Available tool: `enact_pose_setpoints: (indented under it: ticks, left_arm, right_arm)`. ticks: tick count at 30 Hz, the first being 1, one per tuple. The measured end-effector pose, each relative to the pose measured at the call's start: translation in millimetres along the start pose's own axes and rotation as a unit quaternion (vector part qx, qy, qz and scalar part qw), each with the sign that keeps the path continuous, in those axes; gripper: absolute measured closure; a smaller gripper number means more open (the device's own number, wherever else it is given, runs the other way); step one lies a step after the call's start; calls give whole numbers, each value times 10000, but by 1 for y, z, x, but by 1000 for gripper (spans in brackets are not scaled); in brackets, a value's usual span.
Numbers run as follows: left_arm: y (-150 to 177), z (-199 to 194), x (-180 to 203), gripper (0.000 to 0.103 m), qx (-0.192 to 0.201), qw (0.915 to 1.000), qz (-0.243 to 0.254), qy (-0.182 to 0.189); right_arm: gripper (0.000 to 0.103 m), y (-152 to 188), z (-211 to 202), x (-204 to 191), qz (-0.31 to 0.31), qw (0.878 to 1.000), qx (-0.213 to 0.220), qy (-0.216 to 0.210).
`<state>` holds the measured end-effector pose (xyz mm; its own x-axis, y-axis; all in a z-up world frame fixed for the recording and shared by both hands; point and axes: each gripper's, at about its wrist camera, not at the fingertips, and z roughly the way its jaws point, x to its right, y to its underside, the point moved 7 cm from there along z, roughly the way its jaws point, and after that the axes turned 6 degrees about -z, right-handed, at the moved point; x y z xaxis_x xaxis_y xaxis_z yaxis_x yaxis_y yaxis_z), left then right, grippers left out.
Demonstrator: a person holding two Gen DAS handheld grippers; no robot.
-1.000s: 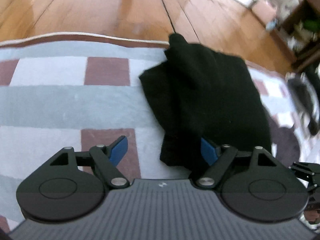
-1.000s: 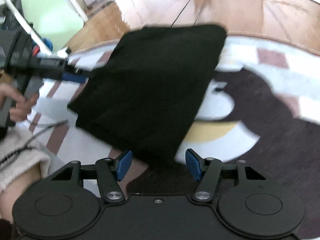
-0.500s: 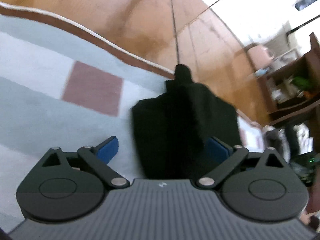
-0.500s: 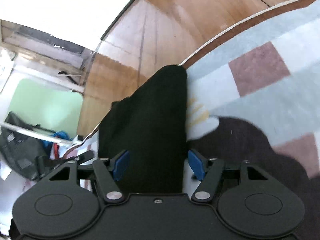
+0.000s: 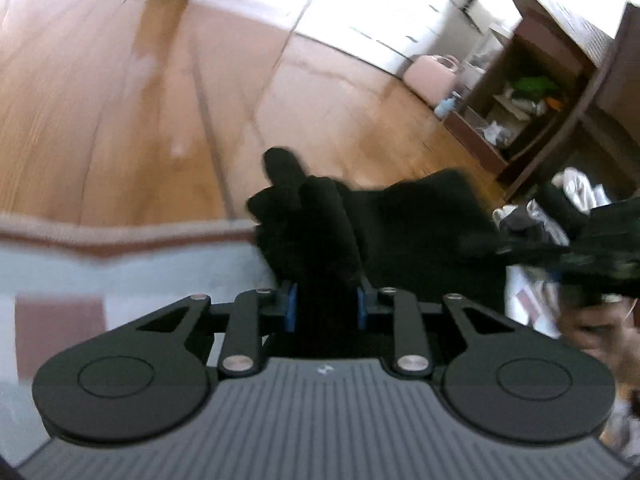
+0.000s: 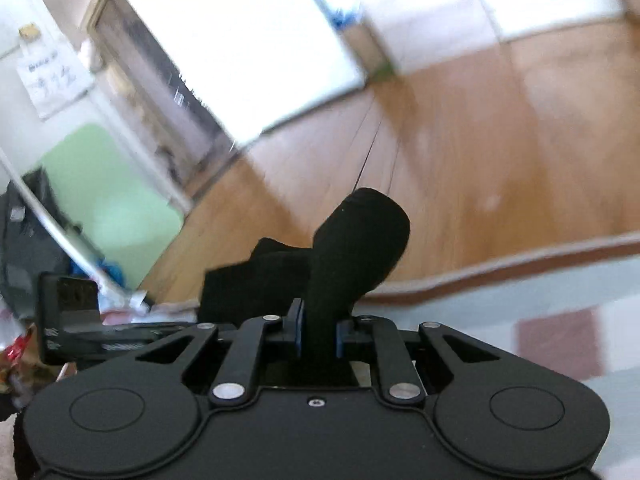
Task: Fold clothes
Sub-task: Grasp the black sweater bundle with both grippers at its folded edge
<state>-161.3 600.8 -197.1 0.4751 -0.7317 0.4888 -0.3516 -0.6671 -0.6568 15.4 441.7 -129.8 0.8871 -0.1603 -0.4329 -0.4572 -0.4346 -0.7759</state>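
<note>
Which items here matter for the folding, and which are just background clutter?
Job: black garment, pinched by left gripper and right gripper; checked rug.

Lying about: pink case, wooden shelf unit, green mat.

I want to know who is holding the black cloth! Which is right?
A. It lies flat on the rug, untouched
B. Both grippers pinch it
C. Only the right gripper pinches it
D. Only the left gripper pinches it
B: the left gripper and the right gripper each have their blue pads closed on a bunch of the black cloth.
</note>
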Motion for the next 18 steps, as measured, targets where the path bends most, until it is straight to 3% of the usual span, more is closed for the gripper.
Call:
enact_pose_setpoints:
  ticks: [3,6,9,11,12,14,18]
  left_arm:
    - [-7,27,16,71,62,9996,250,-107]
    - [-1,30,22,68,-188,9988,99,-432]
    - [14,10,23,65,-542,9965,-149,-622]
    - [29,-16,21,43,-711,9954,-374,-522]
    - [39,-22,17,40,-873,9930,-569,-552]
    - [61,-30,6,36,-1258,9845,-1023,-675]
    - [90,-33,-17,29,-1737,9589,-2208,-386]
  right_arm:
    - [86,3,-14,15,-182,9966,45,798]
    - [86,18,-8,48,-31,9878,-398,1507]
    - [84,26,-13,66,388,9855,-506,1575]
    - [77,27,-20,75,785,9850,-381,1489]
    - [68,28,-21,80,973,9841,-346,1447]
    - [58,32,-18,81,1157,9842,-393,1284]
    - [43,40,-11,82,1522,9825,-487,956]
